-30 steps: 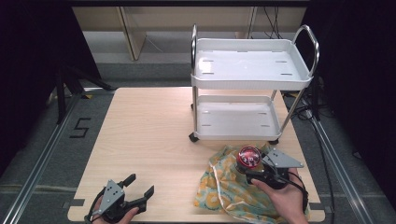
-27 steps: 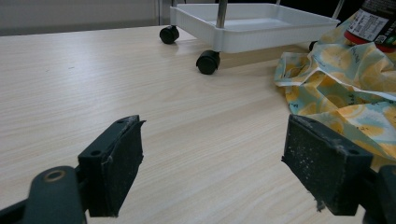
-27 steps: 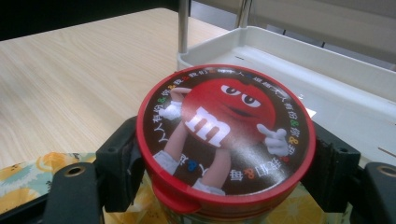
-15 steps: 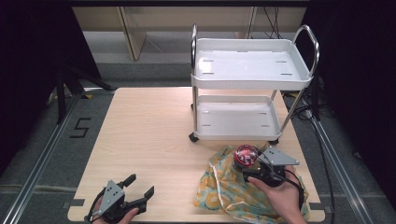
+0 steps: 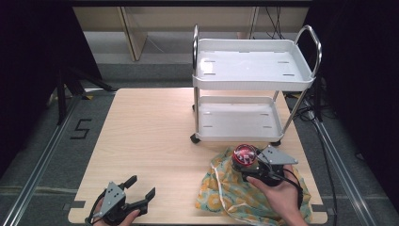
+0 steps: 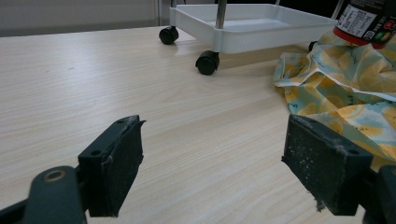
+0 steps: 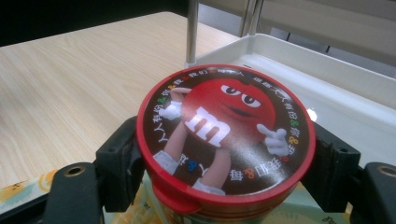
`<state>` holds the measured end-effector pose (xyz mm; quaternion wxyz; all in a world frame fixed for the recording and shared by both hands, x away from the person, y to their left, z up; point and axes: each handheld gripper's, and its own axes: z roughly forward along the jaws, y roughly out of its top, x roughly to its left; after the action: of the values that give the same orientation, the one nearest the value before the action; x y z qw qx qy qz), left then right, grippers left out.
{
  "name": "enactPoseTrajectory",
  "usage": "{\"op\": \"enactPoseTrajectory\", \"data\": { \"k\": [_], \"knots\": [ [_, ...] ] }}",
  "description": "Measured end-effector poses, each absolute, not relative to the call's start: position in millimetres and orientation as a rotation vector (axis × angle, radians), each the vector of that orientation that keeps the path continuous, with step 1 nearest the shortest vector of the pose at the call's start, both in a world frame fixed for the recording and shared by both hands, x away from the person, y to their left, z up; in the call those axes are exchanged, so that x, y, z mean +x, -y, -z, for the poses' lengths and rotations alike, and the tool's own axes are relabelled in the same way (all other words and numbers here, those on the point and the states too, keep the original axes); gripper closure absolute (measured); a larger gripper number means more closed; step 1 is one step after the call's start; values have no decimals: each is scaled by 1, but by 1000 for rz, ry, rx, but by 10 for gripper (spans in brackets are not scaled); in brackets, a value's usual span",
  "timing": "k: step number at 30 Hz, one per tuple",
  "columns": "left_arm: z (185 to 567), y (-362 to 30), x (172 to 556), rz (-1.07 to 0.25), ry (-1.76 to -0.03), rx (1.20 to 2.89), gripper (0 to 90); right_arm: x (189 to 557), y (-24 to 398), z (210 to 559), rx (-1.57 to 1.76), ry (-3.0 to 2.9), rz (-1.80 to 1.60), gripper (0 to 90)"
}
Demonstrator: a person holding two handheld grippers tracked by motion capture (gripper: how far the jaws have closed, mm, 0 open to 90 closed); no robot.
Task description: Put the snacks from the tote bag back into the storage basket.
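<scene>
High view is showing the right gripper (image 5: 251,165) clamping a red-lidded tub (image 5: 244,155) over the yellow cloth (image 5: 235,195), just in front of the cart (image 5: 254,70), so I judge the tub is heading for a cart tray. The left gripper (image 5: 139,187) is sitting near the table's (image 5: 150,127) front edge with its jaws spread and nothing between them, well apart from the work, leaving the middle of the table free.

Left gripper view is looking across bare wood toward the cart's castors (image 6: 207,62) and lower tray (image 6: 261,28); the cloth (image 6: 345,88) is lying rumpled at the right with the tub's base (image 6: 366,21) above it.

Right gripper view is showing both black jaws pressing the tub's (image 7: 226,140) sides just under the lid, keeping it upright. The lower tray's rim (image 7: 261,46) is lying just beyond, with a post (image 7: 191,30) at the left to steer clear of
</scene>
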<state>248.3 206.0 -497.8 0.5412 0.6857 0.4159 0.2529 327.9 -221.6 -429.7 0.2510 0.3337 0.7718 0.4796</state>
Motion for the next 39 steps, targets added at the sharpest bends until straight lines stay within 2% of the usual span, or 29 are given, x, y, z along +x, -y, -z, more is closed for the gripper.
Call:
{"op": "enactPoseTrajectory", "data": {
  "k": [39],
  "knots": [
    [497,-205,248,-606,-1003,1640,193,336,208,428,882,-2106,-1303,265]
  ]
}}
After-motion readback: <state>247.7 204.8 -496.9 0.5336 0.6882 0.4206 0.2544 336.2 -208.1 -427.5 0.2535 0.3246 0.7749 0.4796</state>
